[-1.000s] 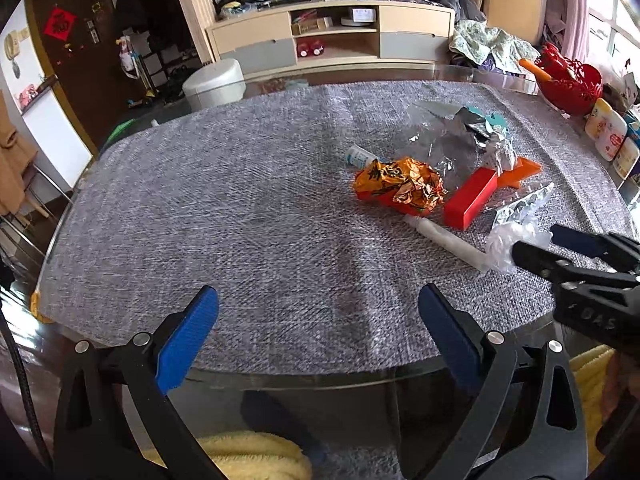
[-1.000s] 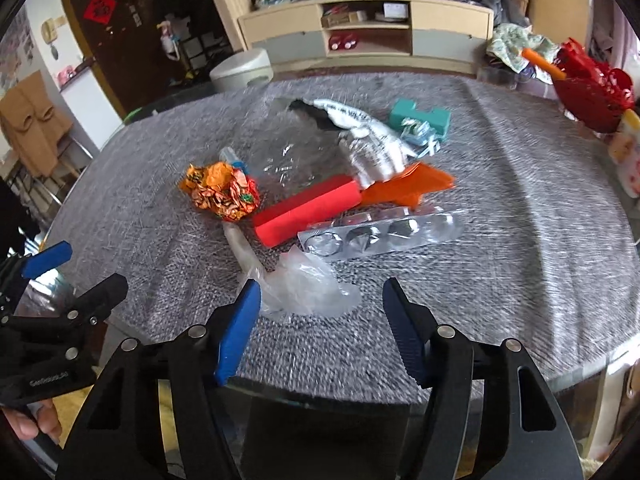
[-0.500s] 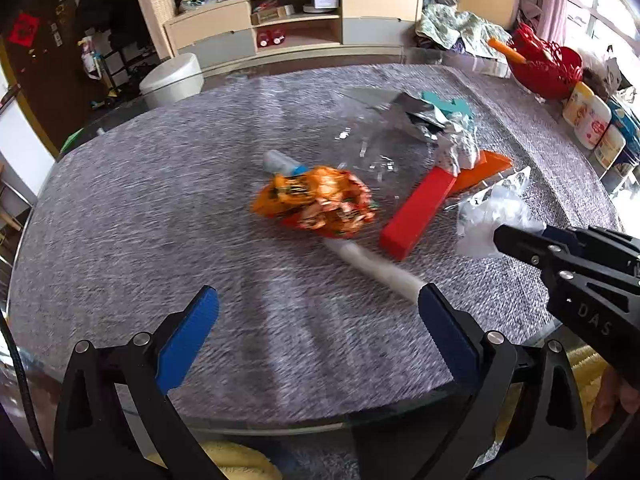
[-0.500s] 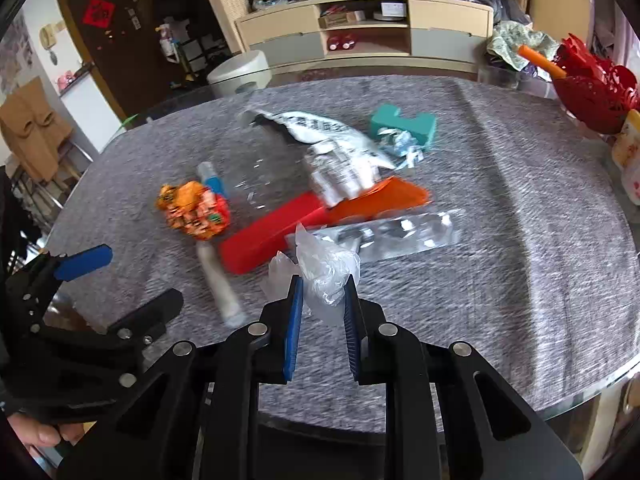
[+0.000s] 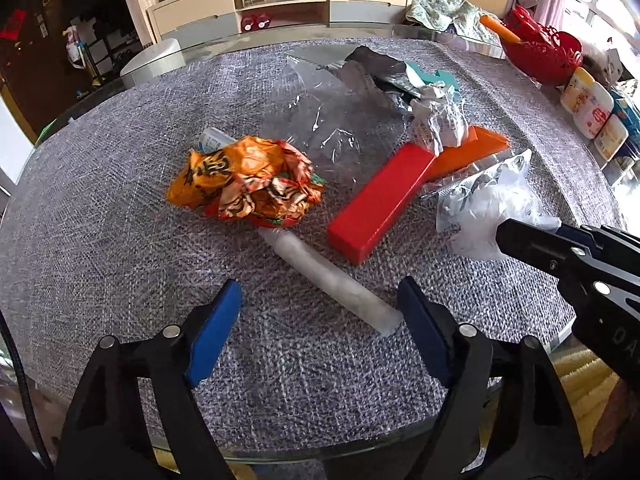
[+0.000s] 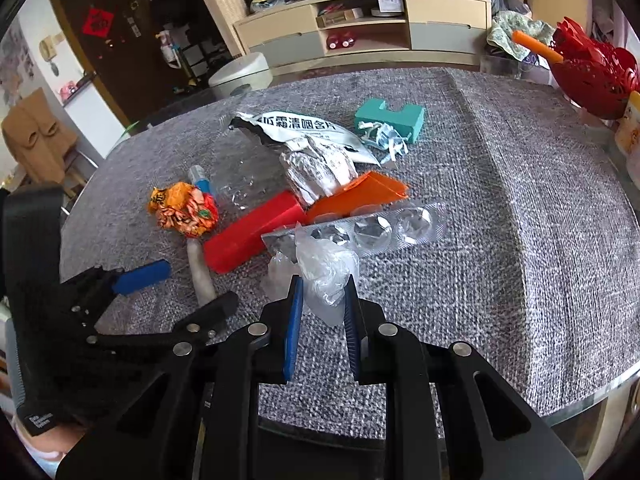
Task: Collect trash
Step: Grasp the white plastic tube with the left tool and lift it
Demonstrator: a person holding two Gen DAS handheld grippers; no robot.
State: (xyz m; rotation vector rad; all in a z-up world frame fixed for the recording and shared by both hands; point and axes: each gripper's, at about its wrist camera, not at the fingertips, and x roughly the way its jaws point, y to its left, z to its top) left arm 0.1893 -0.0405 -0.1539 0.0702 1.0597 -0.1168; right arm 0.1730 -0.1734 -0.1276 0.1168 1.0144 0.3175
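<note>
Right gripper [image 6: 320,292] clamped on crumpled clear plastic wrap [image 6: 326,268]; left gripper [image 5: 320,312] apart, jaws just closing with nothing between, white tube [image 5: 328,276] on worktop [image 5: 100,240] just ahead. Could slip from thin hold on lifting, or snag blister pack [image 6: 372,228] touching beyond the wrap

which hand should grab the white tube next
Left. Its claw is open with the white tube lying just ahead between the fingers, its jaws having just been closing. The right claw is already shut on the plastic bag.
</note>
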